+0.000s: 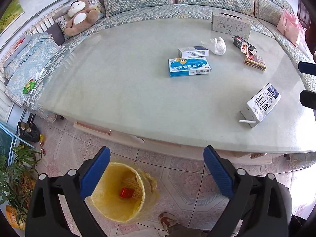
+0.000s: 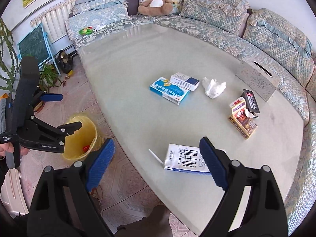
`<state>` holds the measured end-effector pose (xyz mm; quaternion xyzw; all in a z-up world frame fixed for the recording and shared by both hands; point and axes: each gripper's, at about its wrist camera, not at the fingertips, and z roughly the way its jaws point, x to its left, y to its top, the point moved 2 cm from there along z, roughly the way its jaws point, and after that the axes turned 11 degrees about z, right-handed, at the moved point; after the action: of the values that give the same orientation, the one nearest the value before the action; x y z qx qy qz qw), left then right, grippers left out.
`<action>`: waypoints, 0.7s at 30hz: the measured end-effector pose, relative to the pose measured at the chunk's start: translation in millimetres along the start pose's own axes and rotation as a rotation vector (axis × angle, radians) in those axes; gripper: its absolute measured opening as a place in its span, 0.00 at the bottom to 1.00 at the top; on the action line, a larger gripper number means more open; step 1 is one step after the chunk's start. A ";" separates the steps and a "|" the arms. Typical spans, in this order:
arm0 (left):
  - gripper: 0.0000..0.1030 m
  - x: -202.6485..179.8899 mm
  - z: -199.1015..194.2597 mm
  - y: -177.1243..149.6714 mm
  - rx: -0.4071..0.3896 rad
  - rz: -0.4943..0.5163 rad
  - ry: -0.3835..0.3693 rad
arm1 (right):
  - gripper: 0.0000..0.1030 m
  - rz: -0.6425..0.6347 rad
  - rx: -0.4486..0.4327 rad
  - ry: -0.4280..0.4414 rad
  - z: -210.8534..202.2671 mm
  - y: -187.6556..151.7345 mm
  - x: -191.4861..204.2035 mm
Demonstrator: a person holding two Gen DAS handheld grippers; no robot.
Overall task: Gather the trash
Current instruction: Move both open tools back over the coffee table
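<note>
- Left gripper (image 1: 157, 169) noted hovering above the yellow-lined bin (image 1: 120, 193), fingers spread wide, nothing between them.
- Right gripper (image 2: 157, 164) noted near the table edge (image 2: 138, 158), fingers likewise released, empty, close above the milk carton (image 2: 183, 160).
- Milk carton found lying on its side at the table edge nearest the bin, straw (image 2: 156, 156) protruding toward the bin.
- Further trash logged farther from the bin: blue medicine box (image 2: 169, 90), white box (image 2: 184, 81), crumpled tissue (image 2: 213, 87), cigarette packs (image 2: 244, 116).
- Risk judged: carton nudged off the glass top by a skewed closing grip; straw snagging; leftover liquid spilling.
- Carton partly hidden behind the right finger; remaining contents indeterminable. Red item (image 1: 126, 192) in the bin not identifiable.
</note>
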<state>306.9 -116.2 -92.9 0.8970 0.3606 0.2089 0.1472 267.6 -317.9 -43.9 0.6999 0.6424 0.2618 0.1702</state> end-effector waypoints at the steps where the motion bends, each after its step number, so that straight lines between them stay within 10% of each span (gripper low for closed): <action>1: 0.90 -2.3 1.9 7.7 -0.006 0.014 -0.003 | 0.83 0.005 0.000 -0.013 -1.1 0.8 -9.0; 21: 0.90 -33.2 81.0 127.1 -0.033 0.392 -0.124 | 0.89 -0.189 0.174 -0.082 49.3 -26.6 -78.5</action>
<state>398.6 -237.4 -119.5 0.9587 0.1658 0.1837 0.1402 271.9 -387.5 -110.5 0.6585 0.7182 0.1593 0.1586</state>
